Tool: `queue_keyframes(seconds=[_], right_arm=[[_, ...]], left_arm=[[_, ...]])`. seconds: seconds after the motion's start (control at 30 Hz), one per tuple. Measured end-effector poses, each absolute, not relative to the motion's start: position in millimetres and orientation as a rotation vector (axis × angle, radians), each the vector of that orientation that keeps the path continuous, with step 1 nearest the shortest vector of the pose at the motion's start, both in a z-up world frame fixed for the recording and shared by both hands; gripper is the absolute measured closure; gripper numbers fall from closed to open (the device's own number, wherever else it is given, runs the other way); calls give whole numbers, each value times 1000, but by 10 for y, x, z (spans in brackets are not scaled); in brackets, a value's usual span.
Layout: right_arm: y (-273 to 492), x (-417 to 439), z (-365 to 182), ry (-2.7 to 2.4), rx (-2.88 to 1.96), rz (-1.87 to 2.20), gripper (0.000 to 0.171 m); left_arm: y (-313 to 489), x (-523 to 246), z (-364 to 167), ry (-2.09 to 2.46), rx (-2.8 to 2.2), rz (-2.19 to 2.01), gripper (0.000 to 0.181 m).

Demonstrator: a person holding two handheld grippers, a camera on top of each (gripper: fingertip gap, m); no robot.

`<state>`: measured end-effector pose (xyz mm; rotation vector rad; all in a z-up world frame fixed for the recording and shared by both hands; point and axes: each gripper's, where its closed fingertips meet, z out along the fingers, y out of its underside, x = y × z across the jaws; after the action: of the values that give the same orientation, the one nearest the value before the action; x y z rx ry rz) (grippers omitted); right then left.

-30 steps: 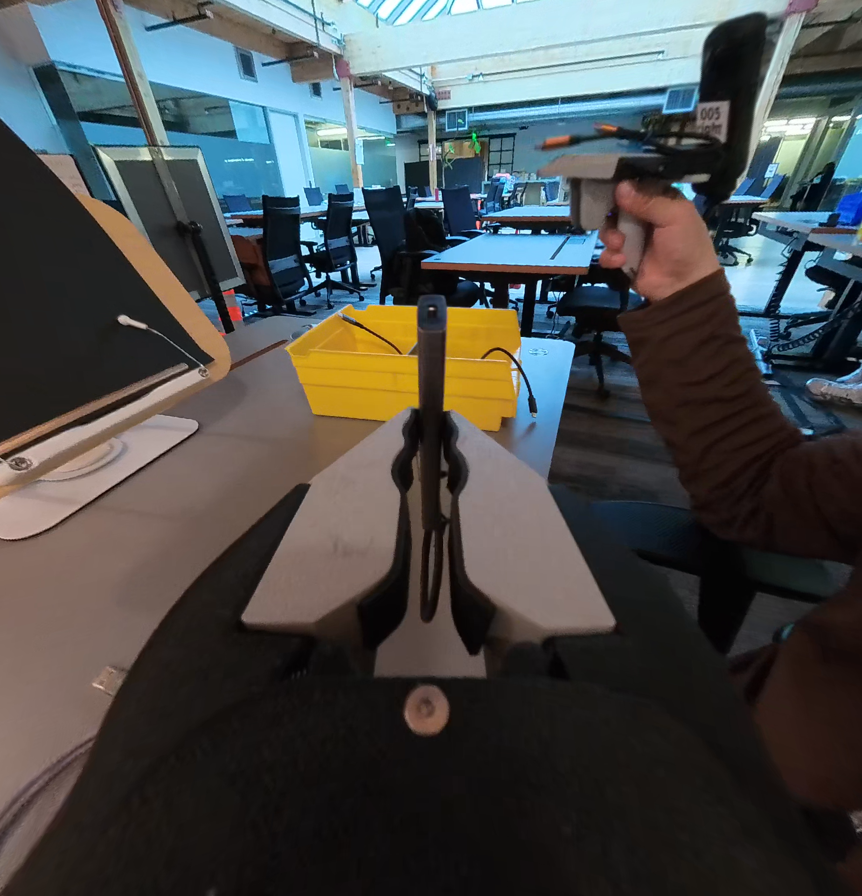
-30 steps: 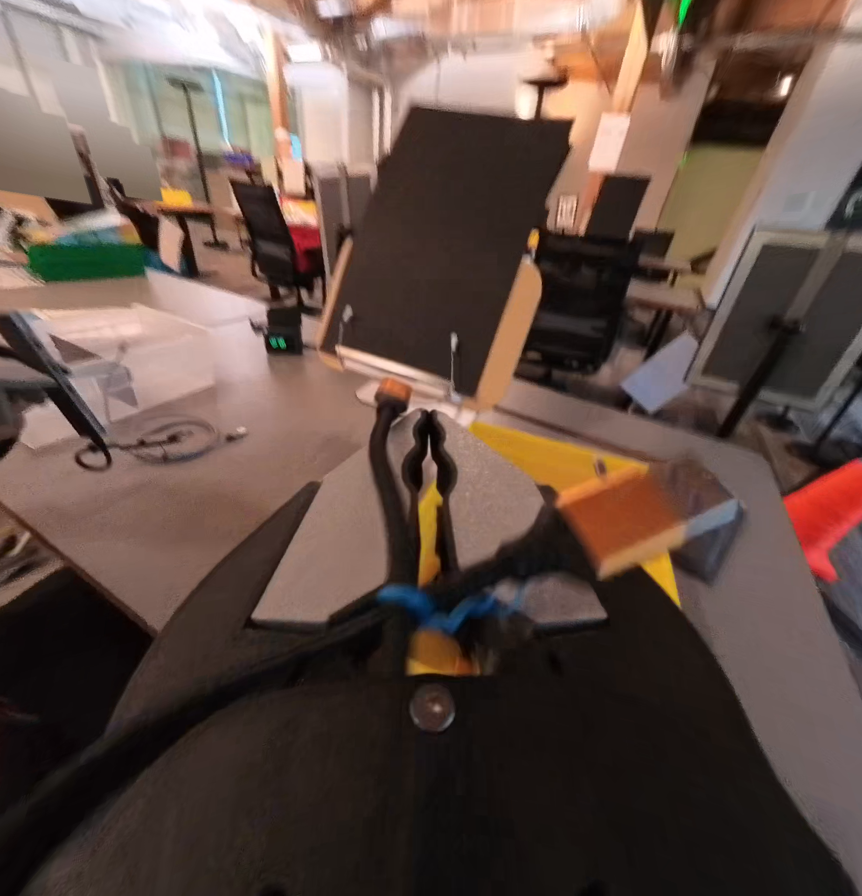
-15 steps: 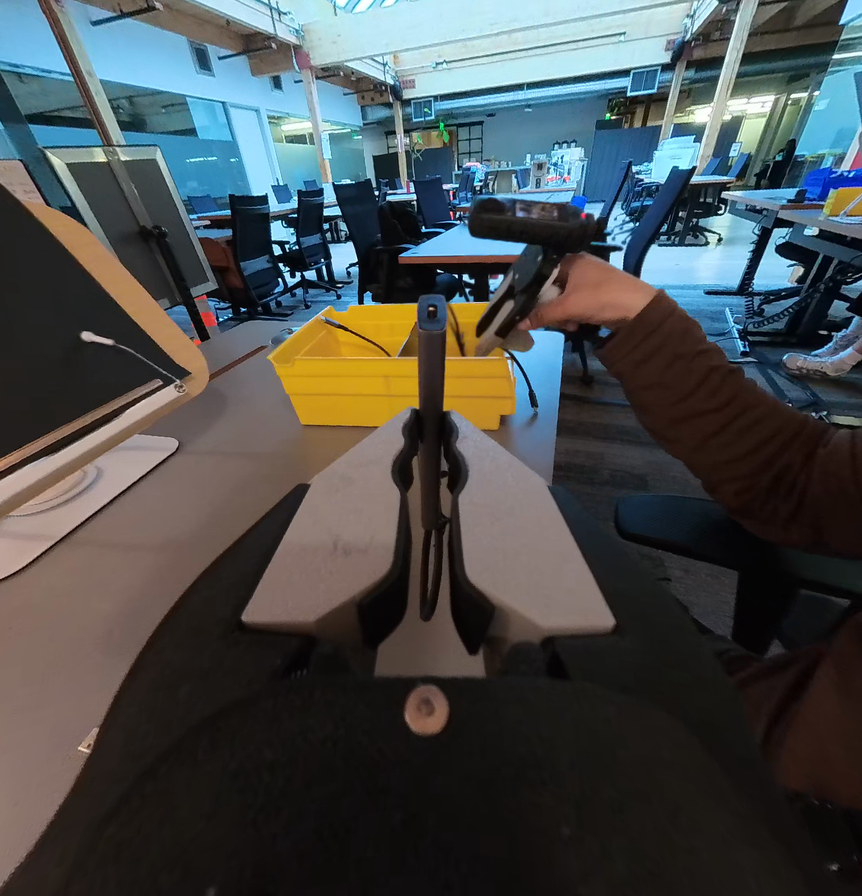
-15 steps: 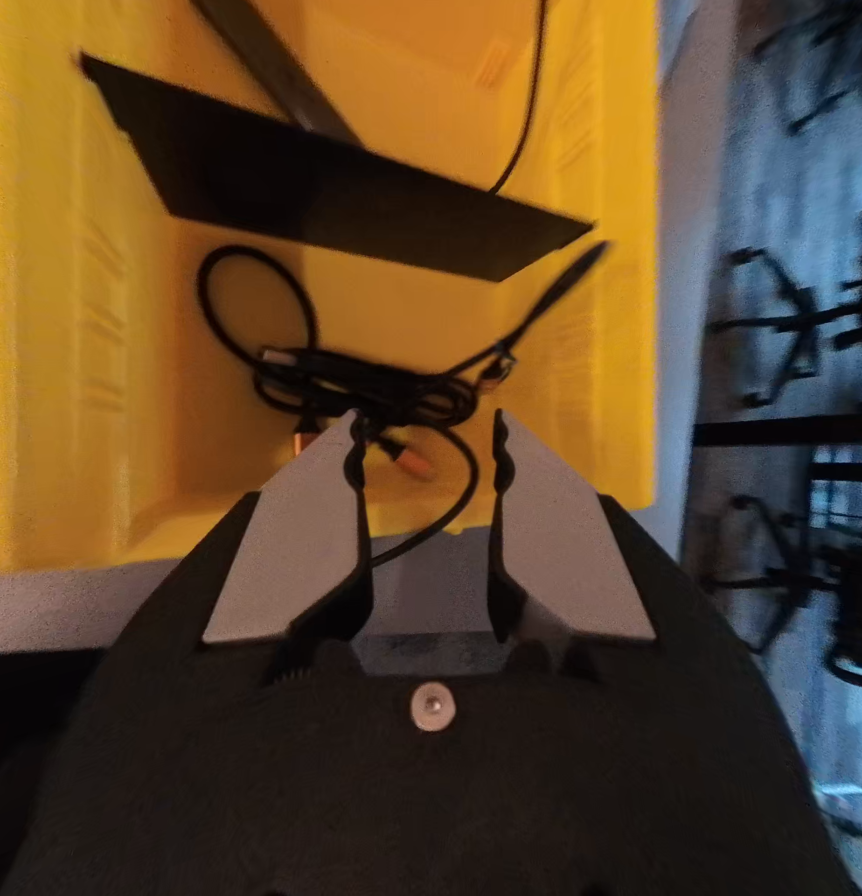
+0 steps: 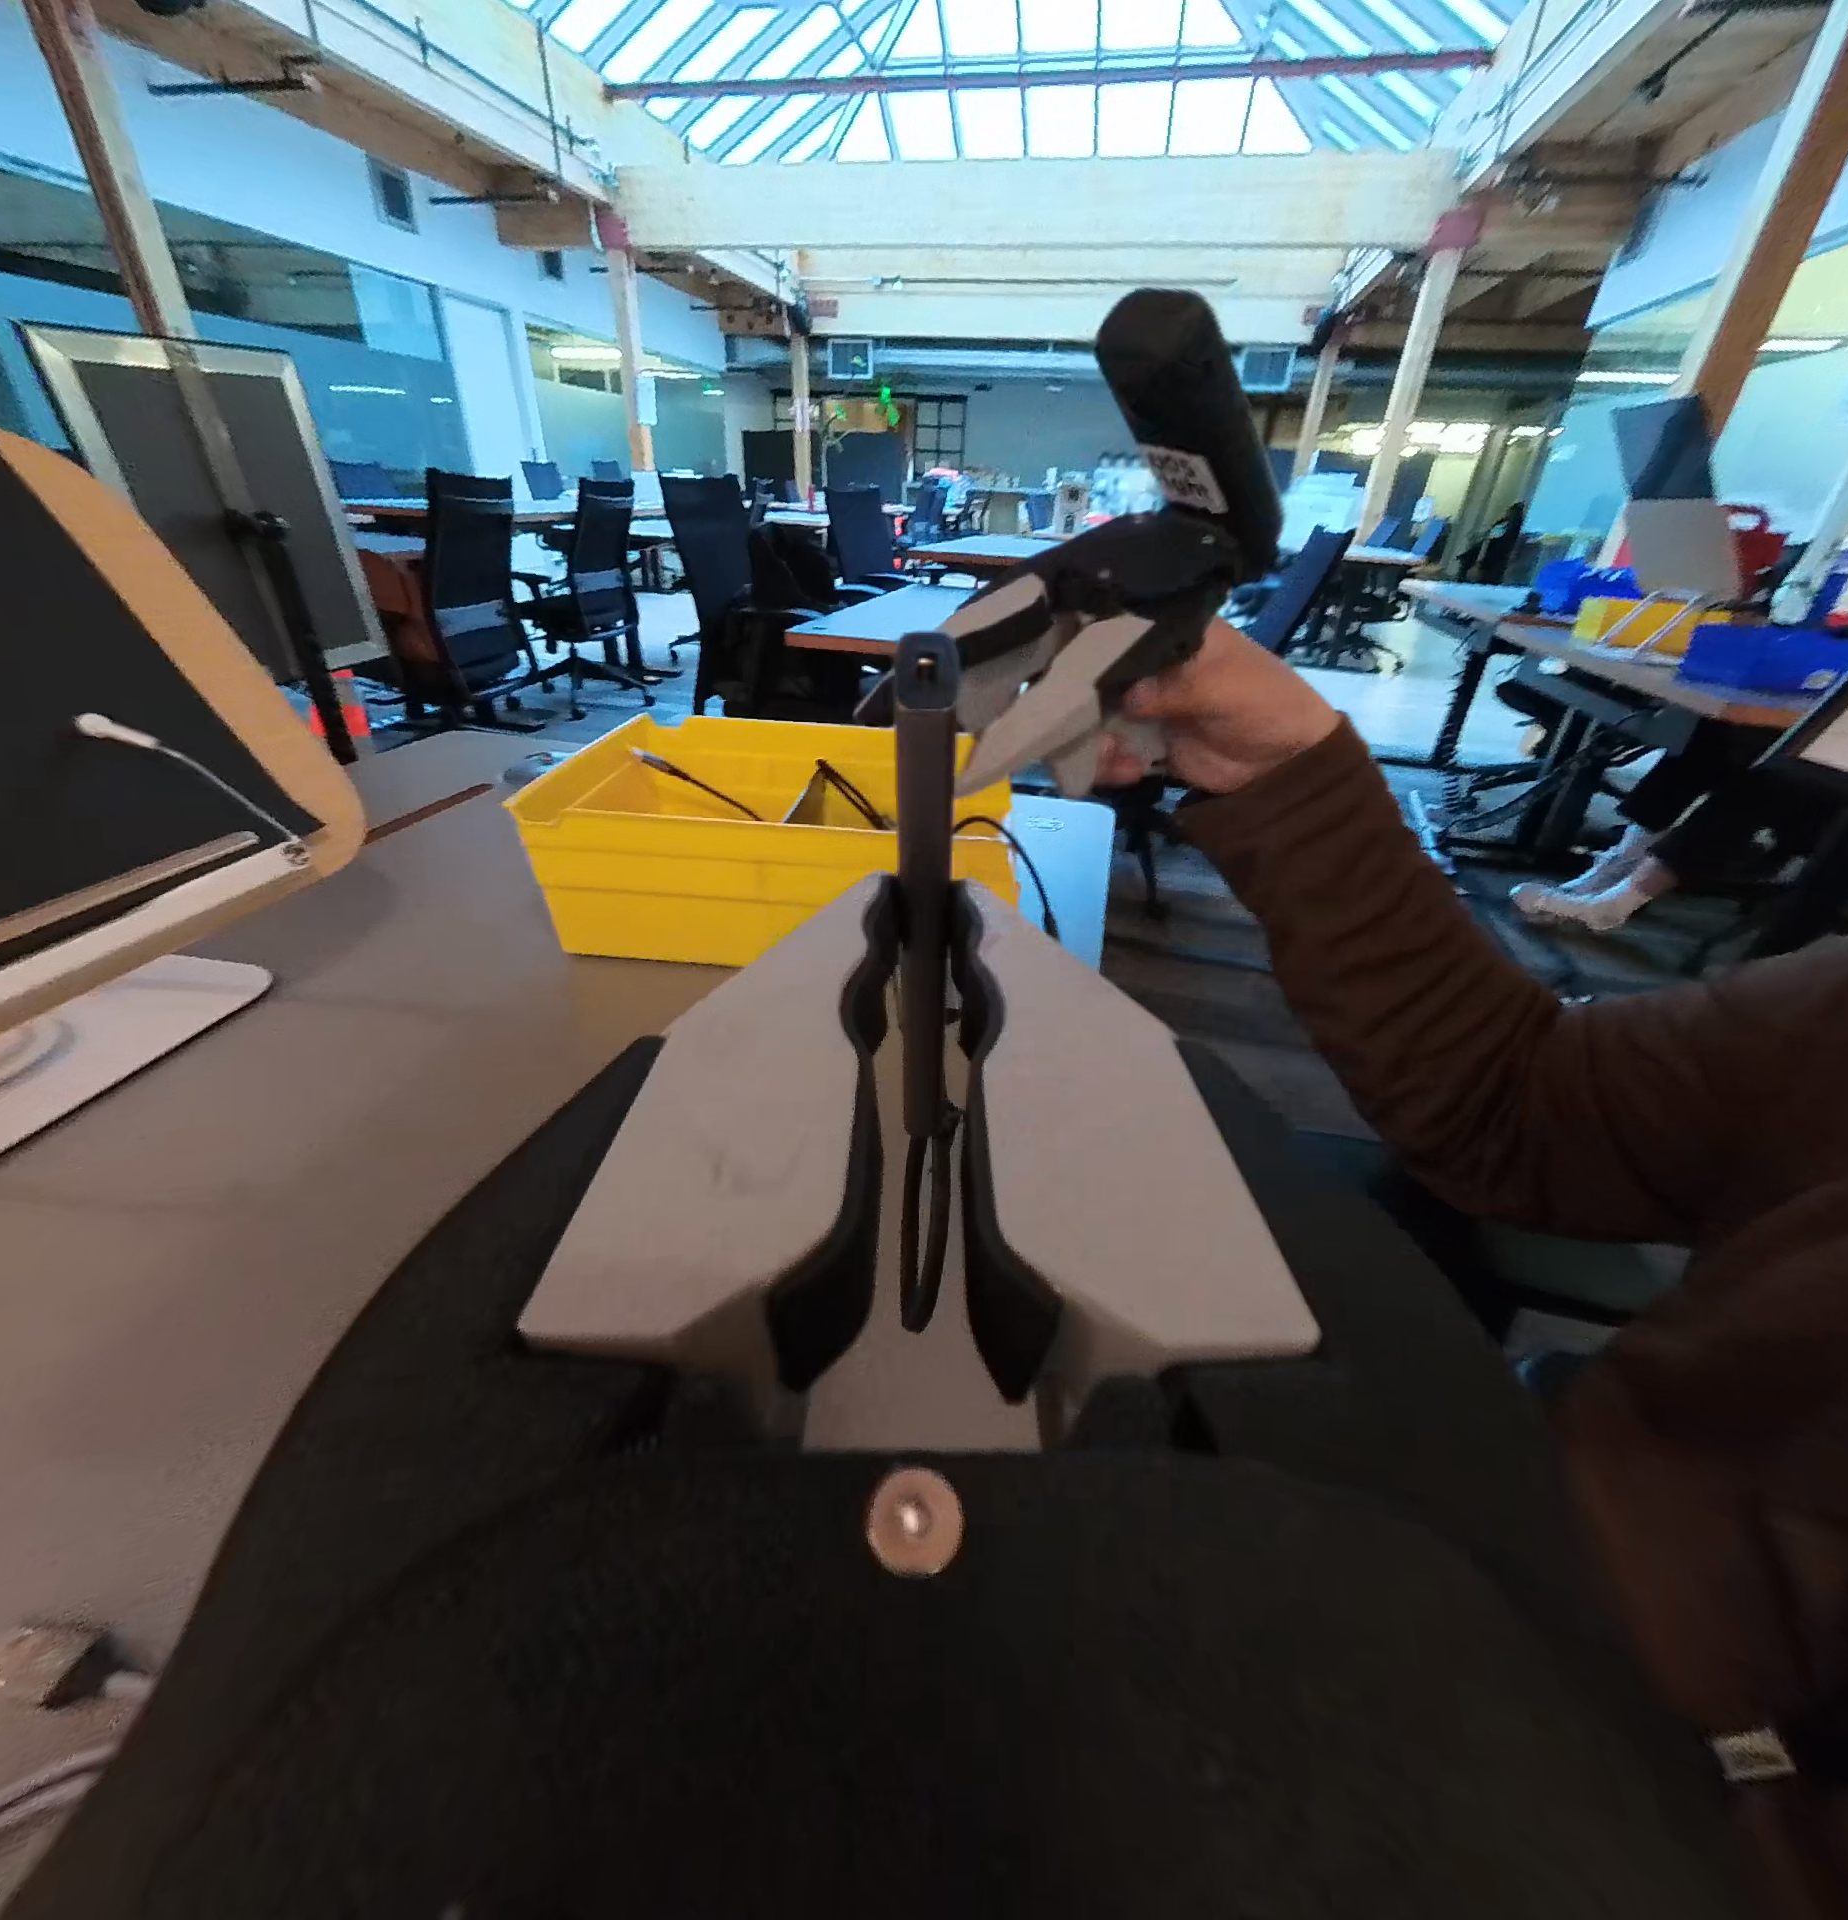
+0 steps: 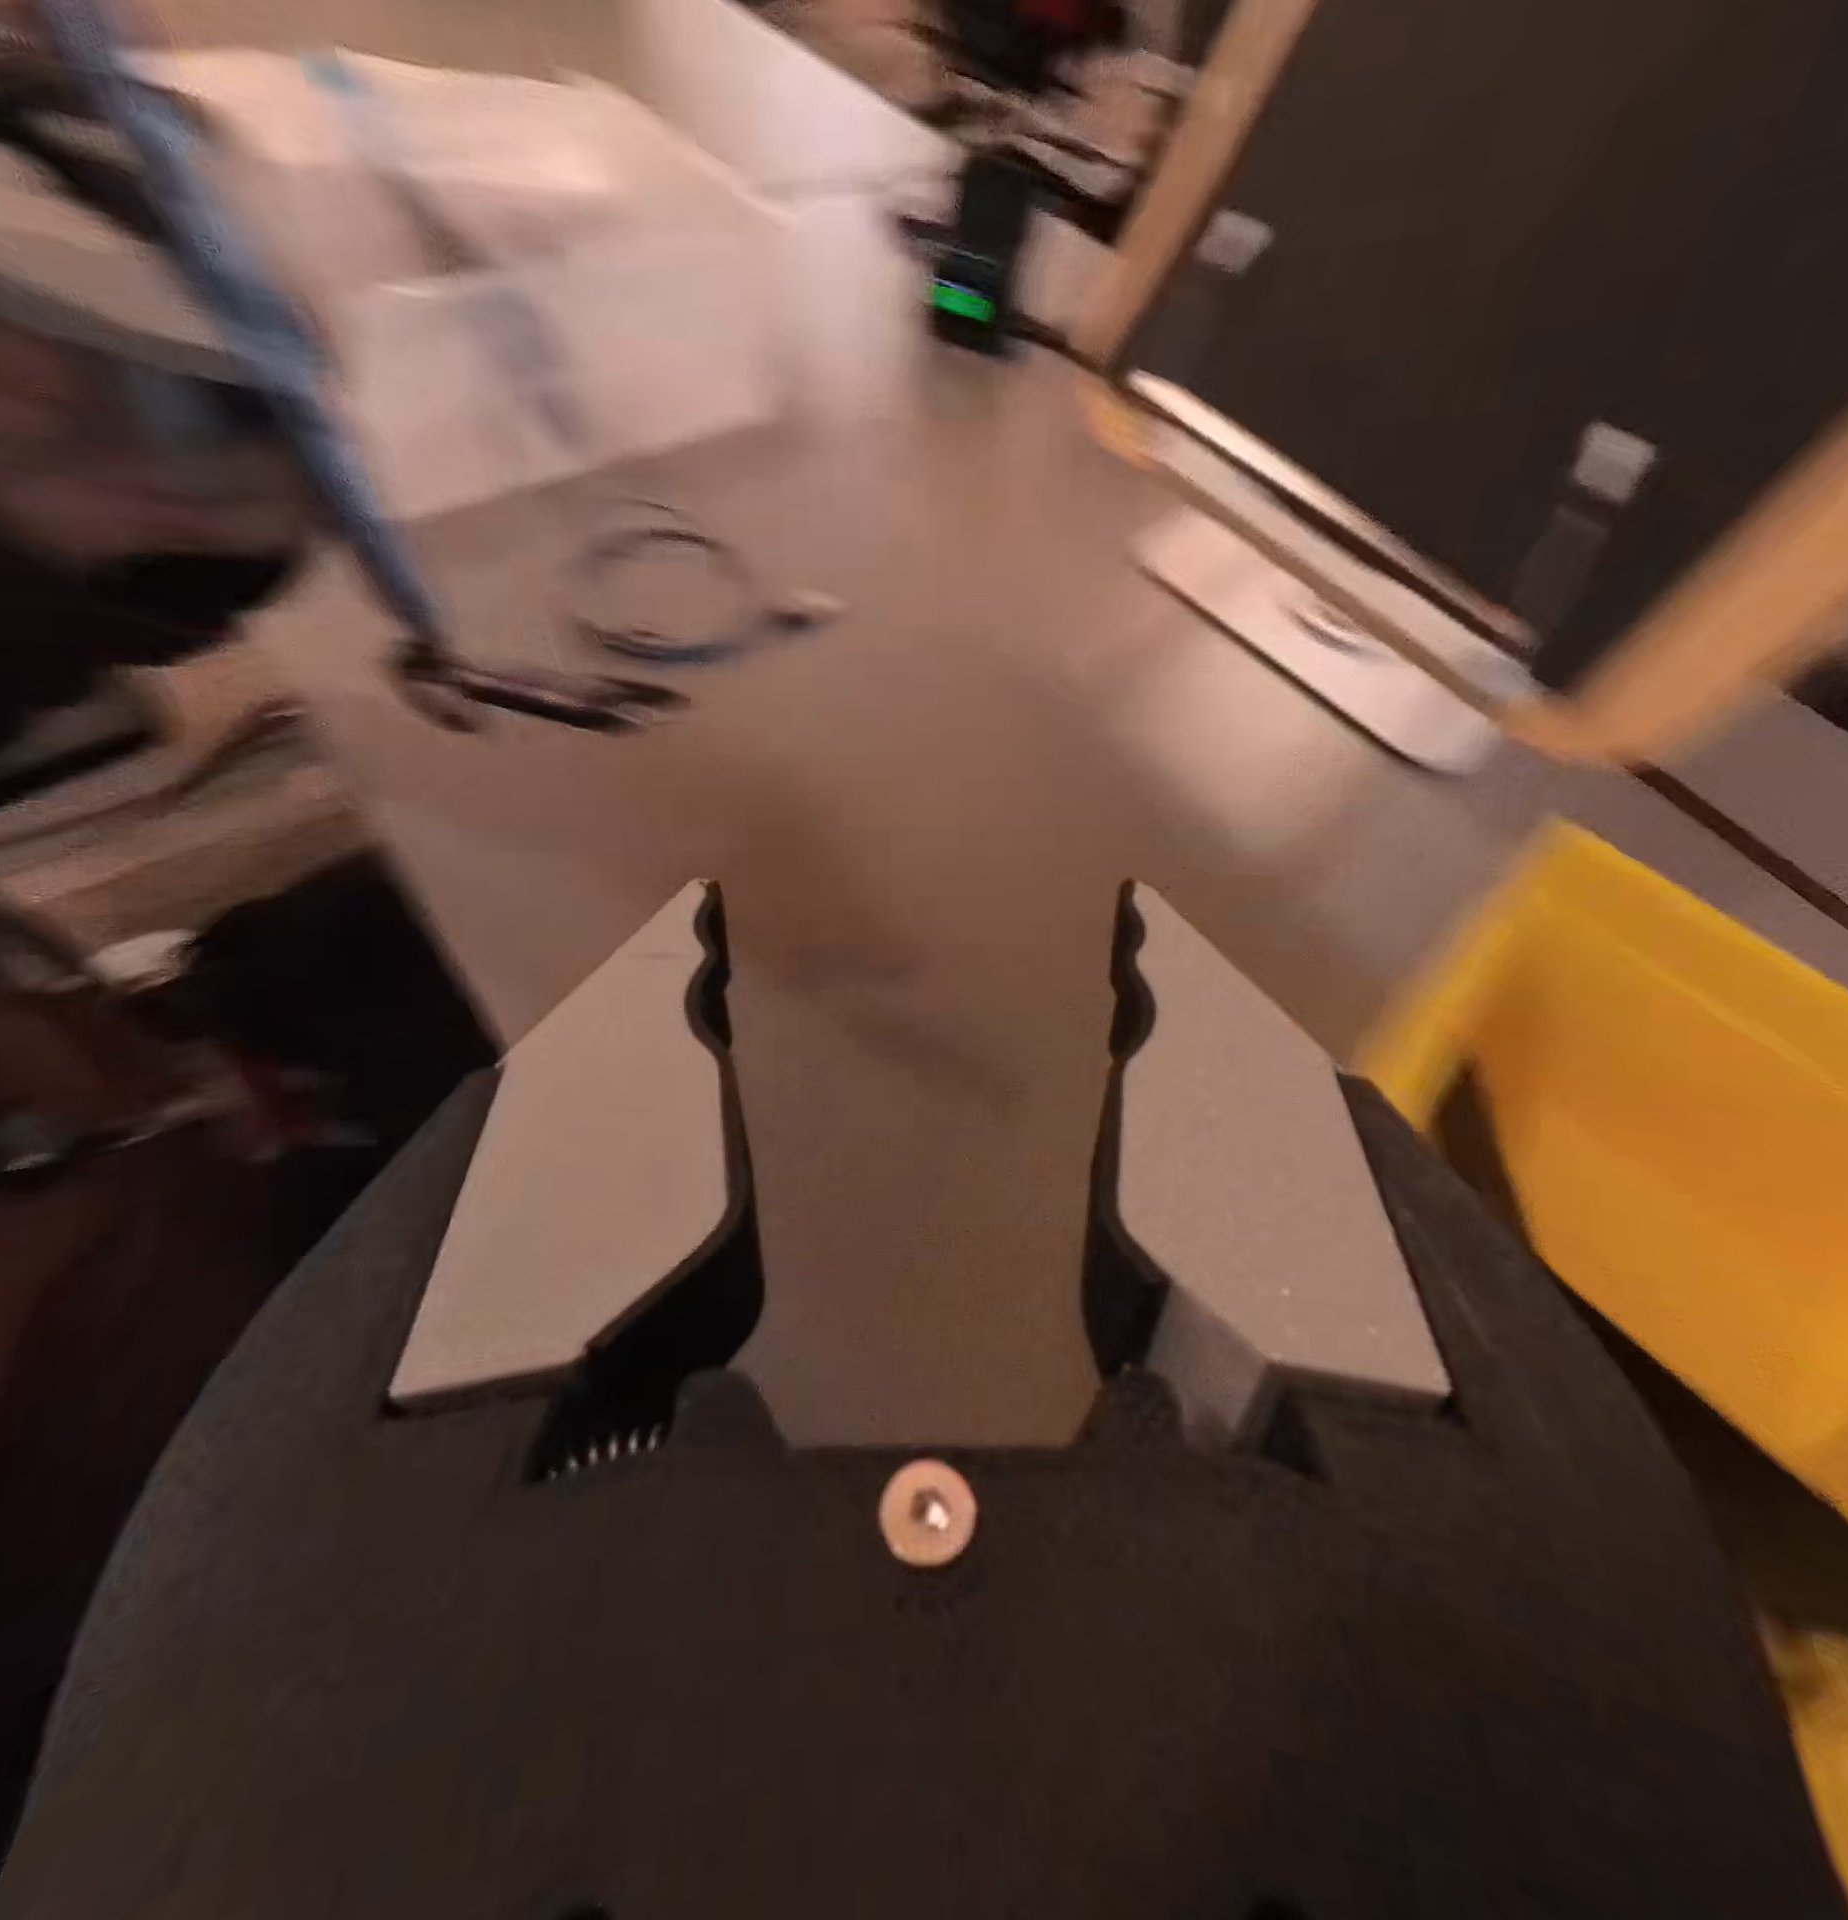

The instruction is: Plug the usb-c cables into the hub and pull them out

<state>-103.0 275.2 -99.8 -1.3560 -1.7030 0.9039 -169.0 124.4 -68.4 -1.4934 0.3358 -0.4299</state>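
While its jaws press together on a slim dark-grey hub [image 5: 922, 883], the left gripper [image 5: 922, 935] holds the device on edge, its narrow end with a small port pointing away from the camera and a thin black cord looping down between the fingers [image 5: 754, 1122] behind it. The rest of the hub's faces are hidden by the grey finger plates. Beyond it a yellow bin [image 5: 733, 862] stands on the grey table [image 5: 328, 1091], with black usb-c cables [image 5: 691, 792] inside, one trailing over the bin's right end; their plugs are too small to make out. The right gripper [image 5: 930, 717], held by a hand [image 5: 1221, 717] in a brown sleeve, hangs above the bin's right end, its tips partly hidden behind the hub. A white label on its black body carries writing, not reproduced here. At left, a dark screen on a pale stand [image 5: 89, 810] is cut off by the frame edge.

In the heavily blurred right wrist view, the right gripper [image 6: 920, 935] has its jaws wide apart with nothing between them, over bare table [image 6: 899, 727]. A corner of the yellow bin [image 6: 1626, 1091] shows at right, its contents out of sight. A coiled cable [image 6: 671, 603] and a small device with a green display [image 6: 967, 296] are smeared beyond recognition.
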Motion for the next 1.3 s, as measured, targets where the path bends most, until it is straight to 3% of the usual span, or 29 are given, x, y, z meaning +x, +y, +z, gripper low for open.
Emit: queue_keyframes(seconds=[0.23, 0.27, 0.33, 0.47, 0.63, 0.97, 1.1, 1.3], right_arm=[[1230, -1460, -1214, -2119, -1002, 1206, 100], [1122, -1518, -1303, -2158, -994, 1207, 109], [969, -1580, -1495, -2253, -982, 1203, 159], [937, -1607, -1633, -2326, -1018, 1231, 161], [1562, -1553, -1547, -2182, -1132, 991, 165], [3685, -531, -105, -1191, -1266, 917, 164], [4271, -249, -22, -1070, -1307, 783, 162], [4948, -554, -334, -1242, -1446, 490, 165]], left_arm=[[1199, -1449, -753, 413, -1494, -487, 174], [1193, -1406, -767, 428, -1495, -492, 174], [1200, -1362, -795, 437, -1501, -494, 174], [1240, -1353, -900, 441, -1537, -494, 174], [1339, -1563, -970, 323, -1578, -475, 172], [1595, -1969, -1632, 187, -1764, -626, 144], [1707, -2097, -1818, 187, -1805, -608, 143], [1768, -2160, -1996, 180, -1860, -686, 145]])
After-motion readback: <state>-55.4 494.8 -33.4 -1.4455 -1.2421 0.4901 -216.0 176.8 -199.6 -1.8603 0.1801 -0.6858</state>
